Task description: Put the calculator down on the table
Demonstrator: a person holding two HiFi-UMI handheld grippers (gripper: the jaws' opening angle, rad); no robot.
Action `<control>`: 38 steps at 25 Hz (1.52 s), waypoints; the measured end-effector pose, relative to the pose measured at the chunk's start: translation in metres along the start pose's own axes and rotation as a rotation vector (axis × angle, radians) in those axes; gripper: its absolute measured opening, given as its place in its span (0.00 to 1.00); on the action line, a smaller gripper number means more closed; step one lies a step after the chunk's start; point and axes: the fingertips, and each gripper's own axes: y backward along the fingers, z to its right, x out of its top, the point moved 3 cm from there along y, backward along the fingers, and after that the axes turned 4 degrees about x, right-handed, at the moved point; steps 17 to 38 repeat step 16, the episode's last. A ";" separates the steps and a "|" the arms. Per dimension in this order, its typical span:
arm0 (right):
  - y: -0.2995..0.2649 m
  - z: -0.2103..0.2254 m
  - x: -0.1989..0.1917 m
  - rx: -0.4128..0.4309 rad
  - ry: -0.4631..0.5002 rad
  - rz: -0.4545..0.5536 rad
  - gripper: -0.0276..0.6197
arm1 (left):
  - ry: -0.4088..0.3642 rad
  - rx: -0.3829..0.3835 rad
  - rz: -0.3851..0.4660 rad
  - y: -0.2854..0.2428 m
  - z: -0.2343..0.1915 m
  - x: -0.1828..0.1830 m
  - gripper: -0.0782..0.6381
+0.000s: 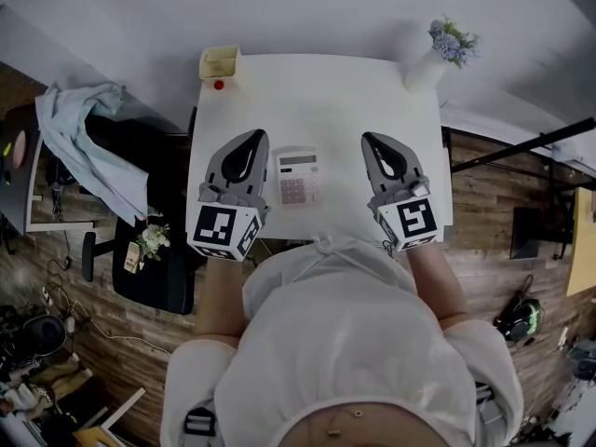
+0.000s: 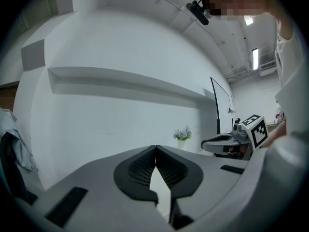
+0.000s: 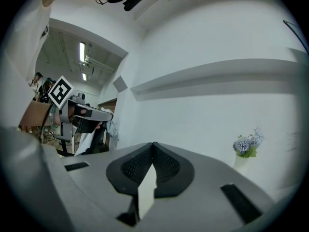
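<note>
As calculator [image 1: 299,177] lies on table [image 1: 328,101], left hand-held gripper [image 1: 257,136] just beside

The calculator [image 1: 298,177] is too small in the head view for its keys or display to be read, and the small red thing [image 1: 219,85] beside the yellow box [image 1: 220,63] is too small to identify. The near edge of the surface [image 1: 326,101] is hidden under the person's torso [image 1: 345,333], the left hand-held gripper [image 1: 251,136] and the right hand-held gripper [image 1: 369,139]. The clutter [image 1: 37,380] on the floor is cut off at that view's lower left edge.
</note>
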 end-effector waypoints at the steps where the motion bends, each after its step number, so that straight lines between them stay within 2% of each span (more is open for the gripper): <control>1: 0.000 0.001 0.000 0.000 -0.005 0.002 0.05 | 0.003 0.005 -0.003 0.000 -0.001 -0.001 0.14; 10: -0.006 -0.004 -0.003 0.011 -0.015 0.020 0.05 | 0.004 0.032 -0.013 0.005 -0.001 -0.009 0.14; 16: -0.006 -0.003 -0.007 -0.015 -0.042 0.015 0.05 | -0.006 0.031 -0.019 0.004 0.004 -0.012 0.14; 38: -0.006 -0.003 -0.007 -0.015 -0.042 0.015 0.05 | -0.006 0.031 -0.019 0.004 0.004 -0.012 0.14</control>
